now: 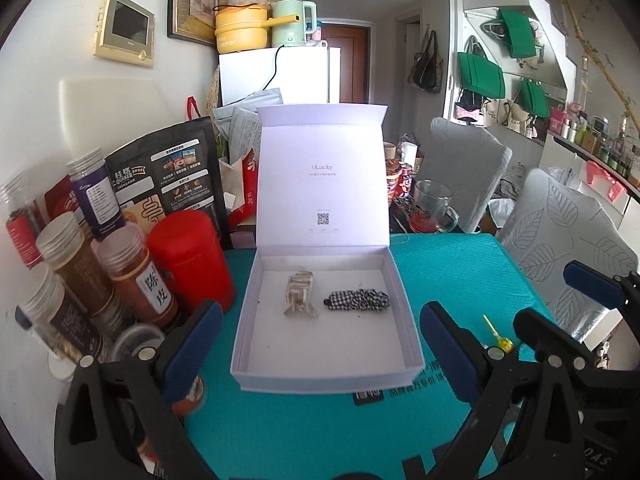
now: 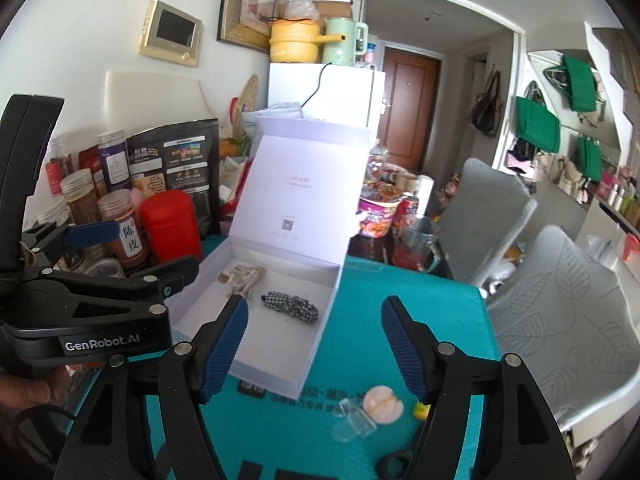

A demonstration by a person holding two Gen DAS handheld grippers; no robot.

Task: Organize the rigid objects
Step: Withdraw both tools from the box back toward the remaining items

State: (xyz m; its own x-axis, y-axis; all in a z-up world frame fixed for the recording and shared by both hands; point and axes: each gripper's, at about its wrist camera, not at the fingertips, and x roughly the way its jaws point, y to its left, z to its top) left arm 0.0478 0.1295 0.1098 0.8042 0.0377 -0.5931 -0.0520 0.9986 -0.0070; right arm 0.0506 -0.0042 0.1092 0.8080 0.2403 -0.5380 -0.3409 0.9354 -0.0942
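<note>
Right wrist alone shows pink clip [image 2: 383,403], both tools [image 1: 320,344] [image 2: 314,350] gaping, empty.

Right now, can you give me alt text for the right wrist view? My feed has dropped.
An open white box with its lid up sits on a teal mat, holding a beige hair claw and a checkered clip. The right gripper is open and empty; in front of it lie a pink clip and a clear clip.

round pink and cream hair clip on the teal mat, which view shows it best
The right wrist view: the round pink and cream hair clip lies fully visible between the open fingers, beside a clear plastic clip. The left wrist view does not show it.
</note>
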